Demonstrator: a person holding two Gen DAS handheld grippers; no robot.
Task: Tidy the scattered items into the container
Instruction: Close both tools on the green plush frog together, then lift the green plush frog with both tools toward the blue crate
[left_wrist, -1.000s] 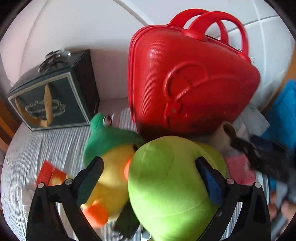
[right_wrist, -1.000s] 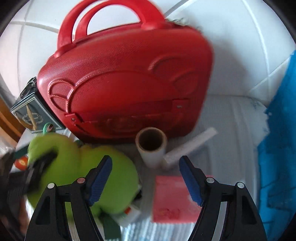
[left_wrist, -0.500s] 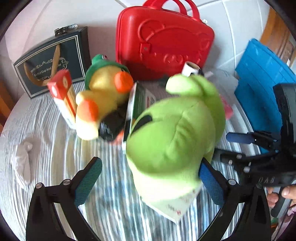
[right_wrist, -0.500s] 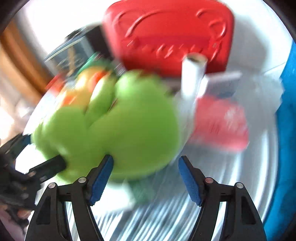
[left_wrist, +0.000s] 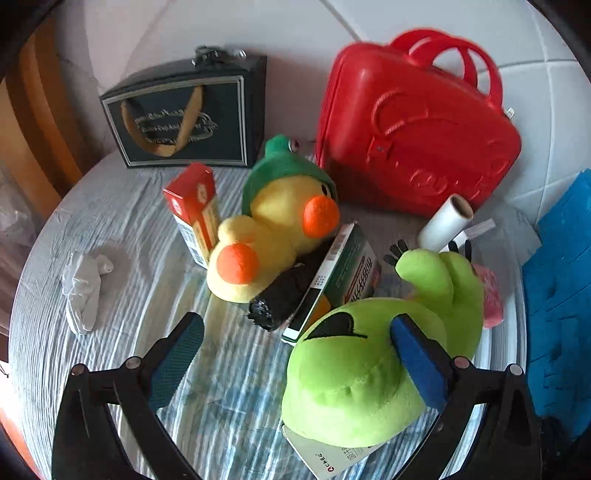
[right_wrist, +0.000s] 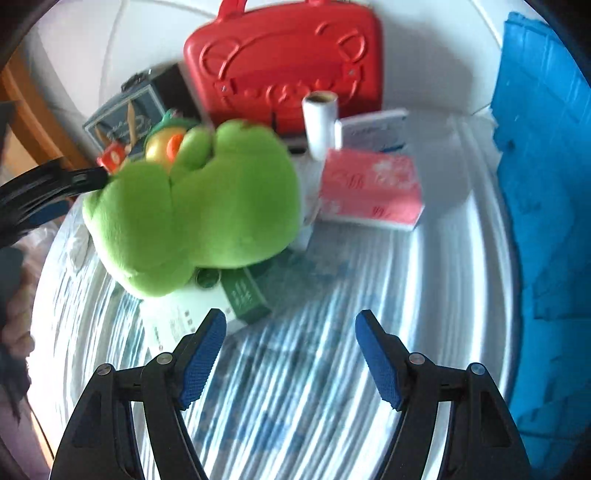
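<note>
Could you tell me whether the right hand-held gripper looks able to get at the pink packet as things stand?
Probably yes. The right hand-held gripper is open and empty, and the pink packet lies uncovered on the cloth ahead, with only the white roll close beside it.

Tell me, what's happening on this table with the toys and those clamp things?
A person is tidying with two hand-held grippers. The left gripper has its jaws wide apart around a lime-green plush toy; only one pad seems to touch it. The right gripper hangs open and empty above the striped tablecloth. The red case stands closed at the back, beside a yellow duck plush and boxes.
</note>
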